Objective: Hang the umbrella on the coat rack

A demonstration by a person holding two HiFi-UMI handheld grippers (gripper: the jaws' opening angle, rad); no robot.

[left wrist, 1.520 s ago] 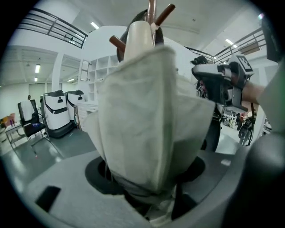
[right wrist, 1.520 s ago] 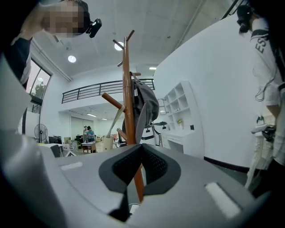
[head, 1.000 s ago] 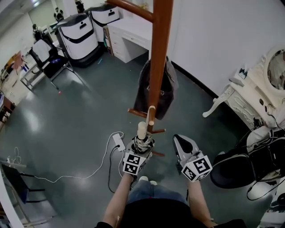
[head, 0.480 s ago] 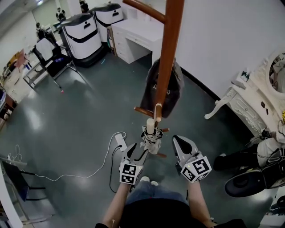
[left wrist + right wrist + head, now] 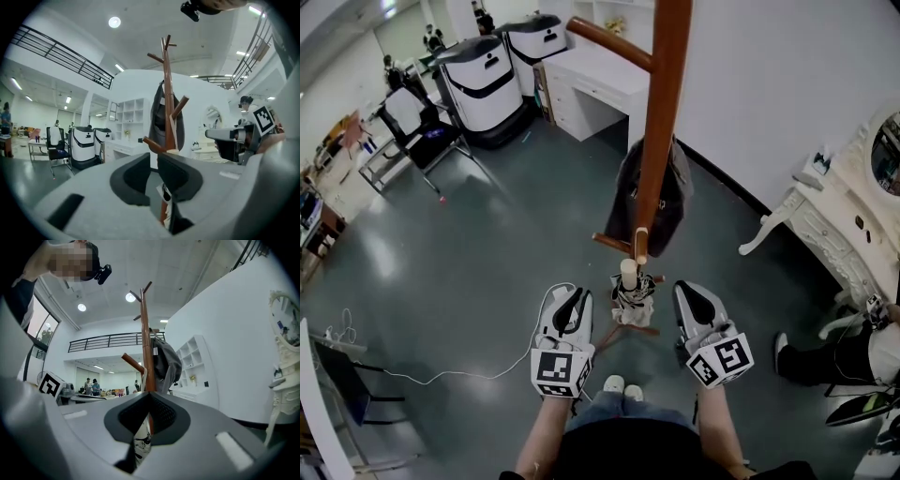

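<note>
The coat rack (image 5: 661, 112) stands ahead. The folded umbrella (image 5: 632, 298) hangs at its low near peg, between both claws. The left claw (image 5: 573, 300) has just been closing on nothing, and the right claw (image 5: 690, 291) is closed and empty. Hanging looks done; next, both should draw back without knocking it.

- Glossy dark grey floor (image 5: 469, 262), with a white cable (image 5: 502, 361) trailing across it.
- Plain white wall (image 5: 769, 94), and a white desk (image 5: 591, 80) with drawers against it.
- Ornate white dressing table (image 5: 825, 230) at right.
- Black chair (image 5: 417, 136) far left.
- Round ceiling light (image 5: 114, 22) above a railed balcony (image 5: 61, 54).
</note>
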